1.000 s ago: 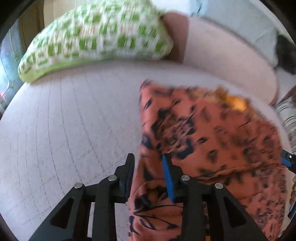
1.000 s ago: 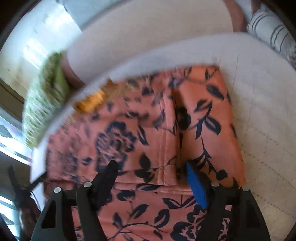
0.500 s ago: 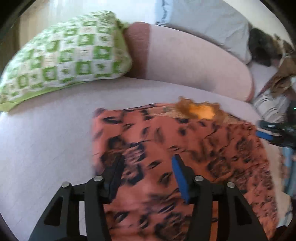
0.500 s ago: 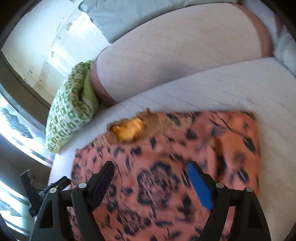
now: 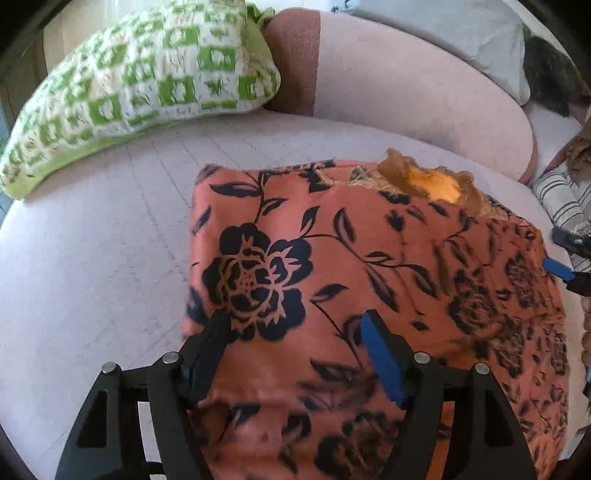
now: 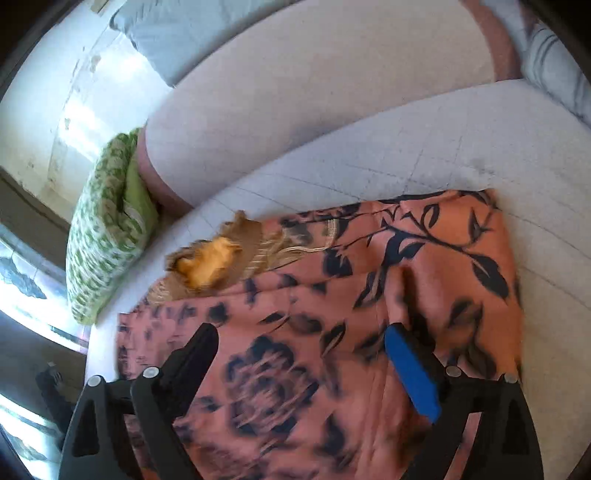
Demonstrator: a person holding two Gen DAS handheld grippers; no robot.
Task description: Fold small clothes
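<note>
An orange garment with a dark floral print (image 5: 362, 266) lies spread flat on the pale sofa seat (image 5: 92, 258); its frilled neckline with yellow lining (image 5: 432, 181) points toward the backrest. It also shows in the right wrist view (image 6: 369, 295). My left gripper (image 5: 295, 332) is open and empty, over the garment's left part. My right gripper (image 6: 301, 343) is open and empty, over the garment's right part. The right gripper's tips show at the edge of the left wrist view (image 5: 569, 258).
A green-and-white patterned cushion (image 5: 140, 81) lies at the seat's far left, also seen in the right wrist view (image 6: 107, 236). The sofa backrest (image 5: 406, 85) runs behind the garment. A grey pillow (image 6: 177, 33) rests on top. Striped fabric (image 5: 561, 199) lies at right.
Both grippers have pulled back and up from the garment. The left gripper's jaws have opened wider. The garment now lies flat, with more of it in view.
</note>
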